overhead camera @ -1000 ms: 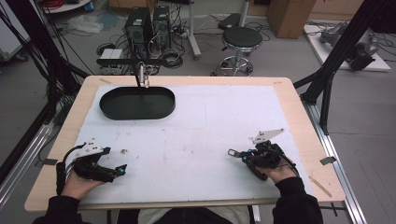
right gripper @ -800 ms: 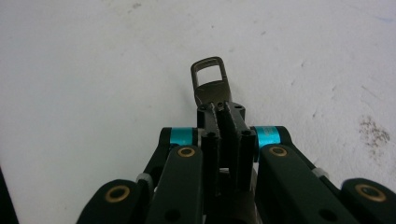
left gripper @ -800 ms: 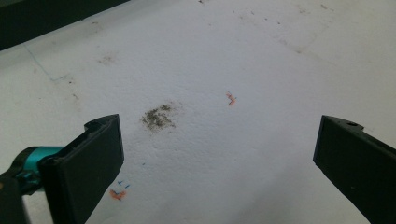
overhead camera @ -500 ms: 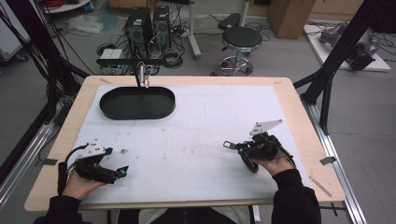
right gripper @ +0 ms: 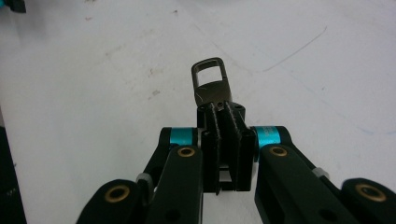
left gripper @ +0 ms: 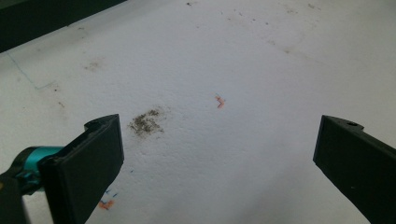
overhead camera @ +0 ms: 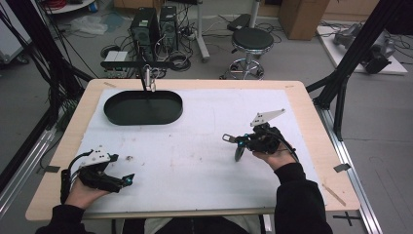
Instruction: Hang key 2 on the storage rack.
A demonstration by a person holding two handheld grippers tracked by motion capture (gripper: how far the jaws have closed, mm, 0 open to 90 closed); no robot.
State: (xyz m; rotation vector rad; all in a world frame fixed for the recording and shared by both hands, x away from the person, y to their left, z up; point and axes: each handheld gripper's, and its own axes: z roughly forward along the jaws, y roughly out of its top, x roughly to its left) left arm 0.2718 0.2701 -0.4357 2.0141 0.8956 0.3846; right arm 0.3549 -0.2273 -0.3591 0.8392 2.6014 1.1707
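Clasp [right gripper: 211, 84] clamped between right gripper [right gripper: 223, 116] jaws, metal loop sticking out past the tips, above white mat [overhead camera: 209, 122]. Left gripper [left gripper: 219, 154] jaws wide apart over mat. Black tray [overhead camera: 143, 107] far beyond left gripper.

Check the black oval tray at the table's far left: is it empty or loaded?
Empty. The high view shows the black oval tray with a bare dark floor; the metal clasp sits clamped in the right gripper.

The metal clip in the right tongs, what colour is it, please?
Dull grey metal clip; clearest in the right gripper view.
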